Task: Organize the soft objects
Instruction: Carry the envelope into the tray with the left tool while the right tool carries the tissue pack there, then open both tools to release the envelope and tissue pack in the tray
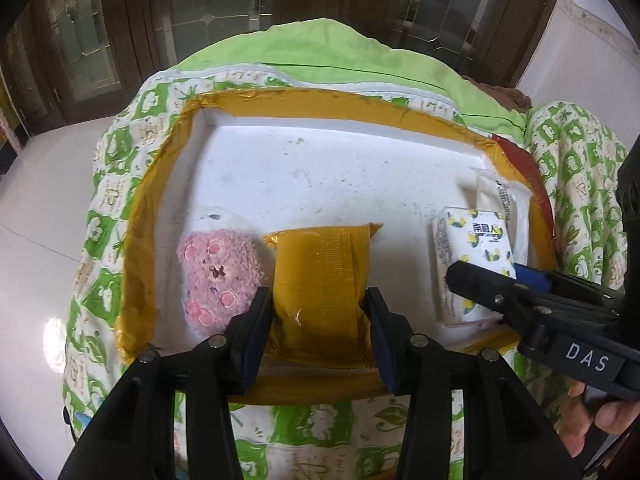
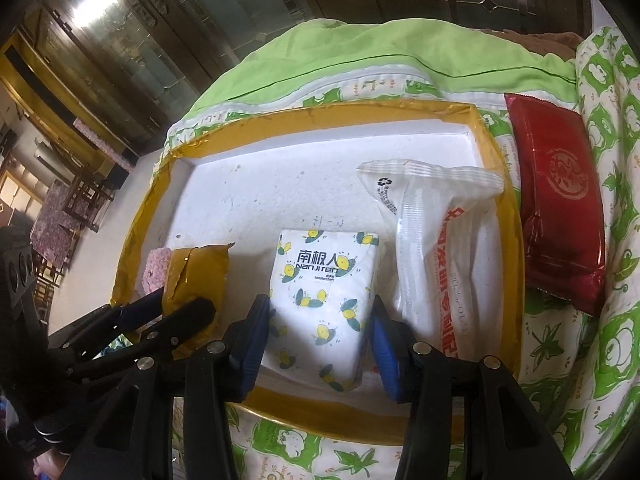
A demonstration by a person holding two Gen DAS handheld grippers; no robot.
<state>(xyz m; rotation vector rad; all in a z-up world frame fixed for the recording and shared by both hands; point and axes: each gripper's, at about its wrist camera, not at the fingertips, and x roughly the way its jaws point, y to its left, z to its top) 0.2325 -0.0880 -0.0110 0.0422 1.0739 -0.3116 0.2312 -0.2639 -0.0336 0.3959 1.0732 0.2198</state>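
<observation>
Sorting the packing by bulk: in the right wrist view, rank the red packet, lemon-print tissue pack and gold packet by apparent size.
1. red packet
2. lemon-print tissue pack, close to the red one; it is nearer the camera, so unsure
3. gold packet, partly hidden

Both fisheye cameras sit just behind their own fingers and look steeply down, close in, at the same white tray (image 1: 320, 168) on a quilt: the left over its gold packet (image 1: 320, 280), the right over its lemon-print tissue pack (image 2: 320, 300), so the 2 views share the tray and both packets.
</observation>
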